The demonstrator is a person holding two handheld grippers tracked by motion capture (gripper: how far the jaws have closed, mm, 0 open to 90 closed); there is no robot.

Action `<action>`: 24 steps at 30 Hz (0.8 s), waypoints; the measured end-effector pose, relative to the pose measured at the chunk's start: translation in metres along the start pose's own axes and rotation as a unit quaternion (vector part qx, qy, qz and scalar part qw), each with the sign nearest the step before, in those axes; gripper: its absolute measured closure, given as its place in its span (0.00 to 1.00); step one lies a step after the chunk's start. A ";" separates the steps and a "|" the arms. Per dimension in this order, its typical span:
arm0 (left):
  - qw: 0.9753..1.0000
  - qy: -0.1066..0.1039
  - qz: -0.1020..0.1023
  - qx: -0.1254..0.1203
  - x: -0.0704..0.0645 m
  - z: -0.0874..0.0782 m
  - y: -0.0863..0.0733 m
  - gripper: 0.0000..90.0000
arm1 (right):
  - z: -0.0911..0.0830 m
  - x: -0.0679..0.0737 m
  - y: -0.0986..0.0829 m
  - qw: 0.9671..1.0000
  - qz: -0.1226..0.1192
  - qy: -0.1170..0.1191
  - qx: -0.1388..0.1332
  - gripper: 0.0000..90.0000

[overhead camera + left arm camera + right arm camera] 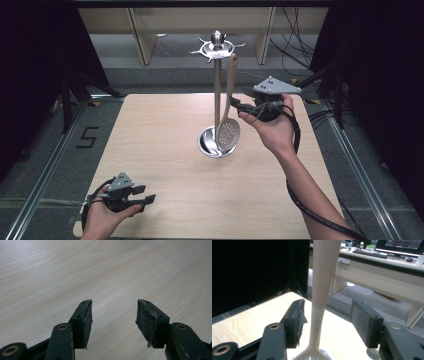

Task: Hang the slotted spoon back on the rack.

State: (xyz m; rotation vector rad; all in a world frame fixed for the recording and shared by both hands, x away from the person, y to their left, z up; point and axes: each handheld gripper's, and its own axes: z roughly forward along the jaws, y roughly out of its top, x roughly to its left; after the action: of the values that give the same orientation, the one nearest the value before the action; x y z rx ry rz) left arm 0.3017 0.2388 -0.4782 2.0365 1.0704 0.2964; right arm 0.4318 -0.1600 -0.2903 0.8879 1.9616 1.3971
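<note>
A beige slotted spoon [228, 125] hangs from a hook at the top of a metal utensil stand [217, 75] whose round base rests mid-table. My right gripper [234, 105] is open, its jaws standing on either side of the spoon's handle [319, 290] without touching it. In the right gripper view the handle runs upright between the two pads. My left gripper [147, 194] rests low near the table's front left corner, open, with nothing but bare wood between its pads [83, 320].
The wooden table [150, 150] stands on a grey floor with rails at both sides. Dark curtains flank it. Desks with a keyboard and a monitor [402, 245] stand beyond the far edge, and cables lie at the right.
</note>
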 end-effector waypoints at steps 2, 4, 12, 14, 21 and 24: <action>1.000 0.000 0.001 0.001 0.000 0.000 0.000 0.51 | -0.005 -0.001 -0.008 1.000 0.000 0.008 0.010 0.48; 1.000 0.001 0.000 0.001 0.000 0.000 0.000 0.51 | -0.011 -0.002 -0.018 1.000 -0.007 0.004 0.016 0.48; 1.000 0.001 -0.001 0.000 0.000 0.001 0.000 0.51 | -0.035 -0.010 -0.059 0.999 0.001 0.008 0.052 0.48; 1.000 0.002 -0.004 -0.002 0.000 0.001 0.000 0.50 | -0.040 -0.012 -0.072 0.998 0.012 0.010 0.066 0.48; 1.000 -0.001 -0.005 0.001 0.000 0.002 0.000 0.50 | -0.052 -0.013 -0.116 0.994 0.035 0.012 0.104 0.48; 1.000 -0.001 -0.001 0.007 0.002 0.001 0.000 0.49 | -0.055 -0.015 -0.135 0.992 0.036 0.016 0.122 0.48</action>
State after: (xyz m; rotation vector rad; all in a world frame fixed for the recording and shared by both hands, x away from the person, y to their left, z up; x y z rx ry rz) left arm 0.3036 0.2392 -0.4791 2.0462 1.0765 0.2864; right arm 0.3731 -0.2349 -0.4019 1.0613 2.1779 1.2326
